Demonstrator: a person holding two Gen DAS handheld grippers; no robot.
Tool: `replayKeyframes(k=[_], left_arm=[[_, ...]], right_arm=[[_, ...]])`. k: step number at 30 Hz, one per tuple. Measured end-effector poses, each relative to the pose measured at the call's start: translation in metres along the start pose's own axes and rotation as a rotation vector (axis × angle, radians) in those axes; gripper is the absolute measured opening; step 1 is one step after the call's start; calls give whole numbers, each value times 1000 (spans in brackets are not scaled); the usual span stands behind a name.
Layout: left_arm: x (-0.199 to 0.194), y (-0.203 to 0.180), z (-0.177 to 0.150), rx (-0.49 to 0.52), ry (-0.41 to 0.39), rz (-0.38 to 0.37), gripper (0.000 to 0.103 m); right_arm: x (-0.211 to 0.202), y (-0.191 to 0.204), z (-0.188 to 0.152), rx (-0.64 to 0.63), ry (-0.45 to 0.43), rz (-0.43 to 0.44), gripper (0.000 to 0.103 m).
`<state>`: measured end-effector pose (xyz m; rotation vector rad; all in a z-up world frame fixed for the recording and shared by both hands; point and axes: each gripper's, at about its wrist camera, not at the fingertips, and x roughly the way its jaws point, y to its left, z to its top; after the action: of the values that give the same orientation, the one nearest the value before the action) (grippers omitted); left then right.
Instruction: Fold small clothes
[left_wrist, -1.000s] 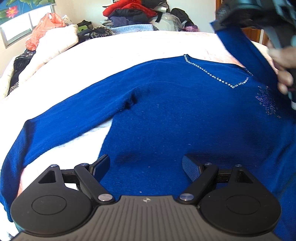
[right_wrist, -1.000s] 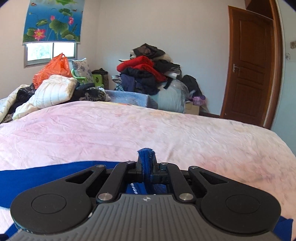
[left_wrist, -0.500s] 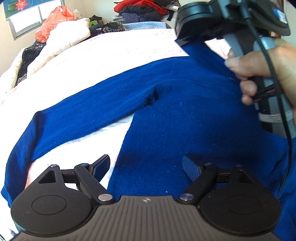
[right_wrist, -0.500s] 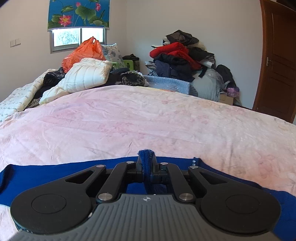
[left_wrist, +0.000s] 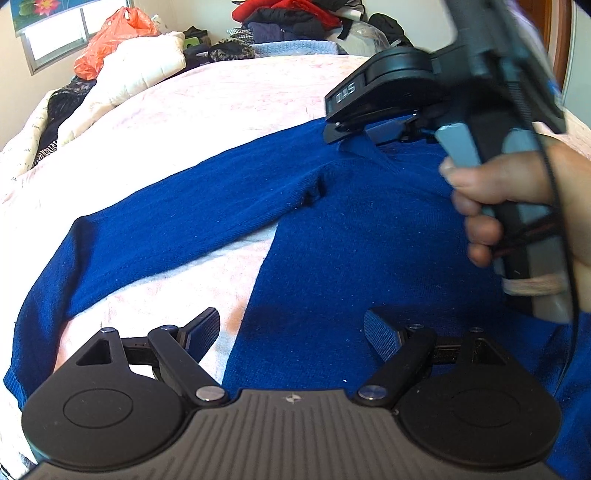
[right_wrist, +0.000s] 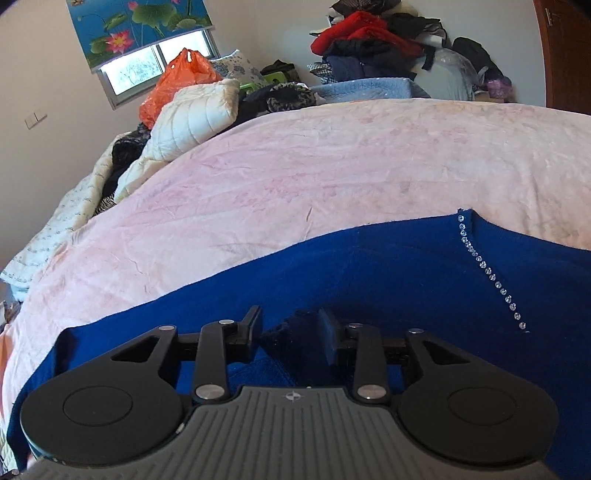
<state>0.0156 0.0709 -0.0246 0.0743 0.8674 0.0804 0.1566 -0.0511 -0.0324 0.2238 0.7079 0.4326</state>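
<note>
A royal blue sweater (left_wrist: 369, 229) lies flat on the pink bed cover (right_wrist: 295, 177), its left sleeve (left_wrist: 177, 236) stretched out to the left. A line of rhinestones (right_wrist: 487, 273) edges the neckline. My right gripper (right_wrist: 290, 325) rests low over the sweater's chest near the armpit. Its jaws are opening, and a bunched blue end of cloth (right_wrist: 291, 339) lies loose between them. A hand (left_wrist: 517, 206) grasps that gripper's handle. My left gripper (left_wrist: 291, 321) hovers open over the sweater's lower side edge, nothing between its fingers.
A heap of clothes (right_wrist: 369, 40) rises beyond the bed's far side. An orange bag (right_wrist: 181, 81) and a white quilted pillow (right_wrist: 192, 118) sit at the far left. A brown door (right_wrist: 565, 51) stands at the right. Bare pink cover stretches beyond the sweater.
The right gripper came down and leftward onto the sweater, carrying the blue cloth over it, and its jaws have parted from the cloth. The left gripper stayed put.
</note>
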Motion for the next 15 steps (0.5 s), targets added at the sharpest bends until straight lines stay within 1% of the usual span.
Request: replayKeyframes(k=[3,7,9,11,13,15], left_arm=[[-3,1,-1,6,-2,7,86],[-13,13,-4,15,-25,28,86],[-15,28,-5,5,-45,58,86],[-14,51,-4,-43,-59,104,86],[-11,82,0,-124,-66,147,86],[-8,113,6,-203,-55,177,86]], right_arm=[[-15,-2,-5,38,-20,39,45],[-20,1,-14,45,-4,0,48],[-24,8,-18,30,-11,10,48],[-30,16,-19,15,-22,27,49],[-35,29,-19,-19,-35,46,49],[-37,47,-17,-79,-48,76,49]])
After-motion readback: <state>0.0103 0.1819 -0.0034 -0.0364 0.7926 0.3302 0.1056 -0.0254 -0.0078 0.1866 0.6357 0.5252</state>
